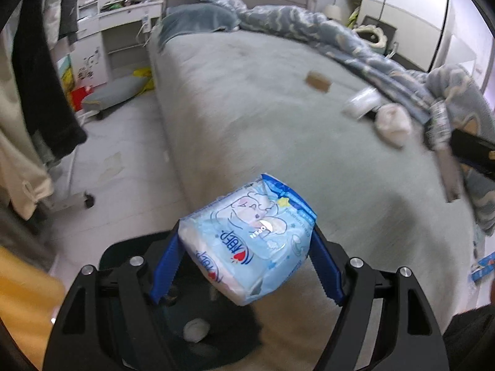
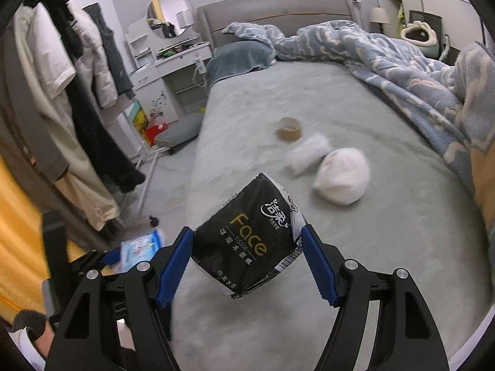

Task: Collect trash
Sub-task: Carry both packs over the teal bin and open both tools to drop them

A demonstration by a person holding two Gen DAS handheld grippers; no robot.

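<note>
My left gripper (image 1: 246, 232) is shut on a light blue wet-wipe packet (image 1: 250, 244) and holds it over a dark bin (image 1: 130, 256) beside the bed, with a white crumpled wad (image 1: 195, 330) lying inside. My right gripper (image 2: 247, 235) is shut on a black "Face" tissue packet (image 2: 247, 241) above the grey bed (image 2: 355, 247). The blue packet (image 2: 140, 249) in the left gripper also shows at the lower left of the right wrist view. On the bed lie a brown tape roll (image 2: 290, 130), a white cup on its side (image 2: 307, 153) and a white crumpled ball (image 2: 342, 176).
A blue patterned duvet (image 2: 386, 58) is bunched along the bed's right side. A clothes rack with coats (image 2: 71, 99) stands left of the bed. A white dresser (image 2: 173, 61) and a low grey stool (image 2: 179, 133) stand at the far left.
</note>
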